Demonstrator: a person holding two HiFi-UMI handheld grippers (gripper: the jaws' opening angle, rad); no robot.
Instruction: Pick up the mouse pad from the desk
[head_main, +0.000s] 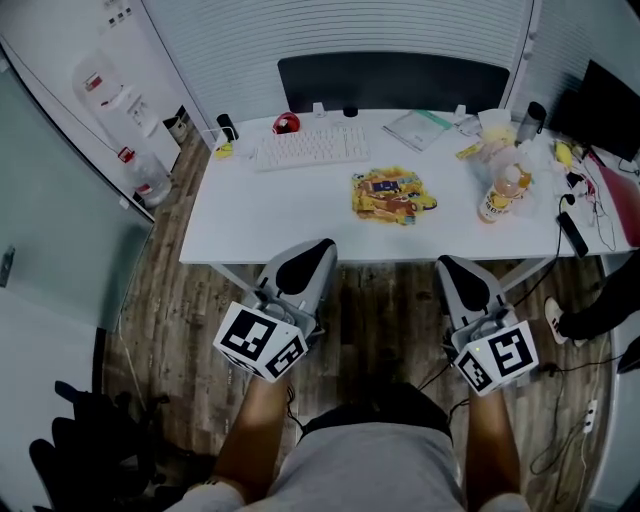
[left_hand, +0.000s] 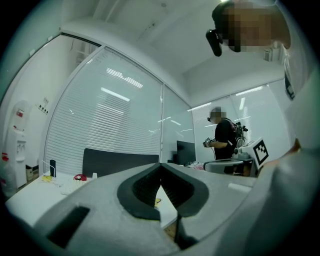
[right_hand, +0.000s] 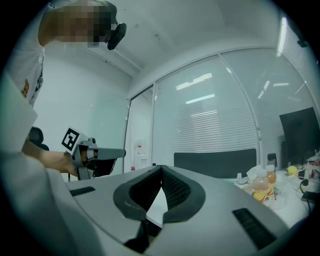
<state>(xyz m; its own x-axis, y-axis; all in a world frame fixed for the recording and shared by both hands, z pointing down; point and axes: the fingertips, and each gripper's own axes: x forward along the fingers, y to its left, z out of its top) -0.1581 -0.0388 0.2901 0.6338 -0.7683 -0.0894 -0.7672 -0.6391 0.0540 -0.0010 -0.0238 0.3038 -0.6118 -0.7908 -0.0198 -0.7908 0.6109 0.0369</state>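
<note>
Evidently at the approach step, the grey left gripper (head_main: 318, 250) and grey right gripper (head_main: 450, 268), both pressed together and empty, must next spread over the white desk (head_main: 300, 215) ahead.

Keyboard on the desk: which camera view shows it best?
The head view: the white keyboard shows whole, seen from above. The left gripper view catches only an edge-on sliver of it; the right gripper view does not show it.

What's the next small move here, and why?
Probably bring the left gripper and right gripper forward over the desk and open the jaws. Both are shut and empty at its near edge, touching nothing. Which item is the target is unclear; the colourful flat item mid-desk seems likeliest.
</note>
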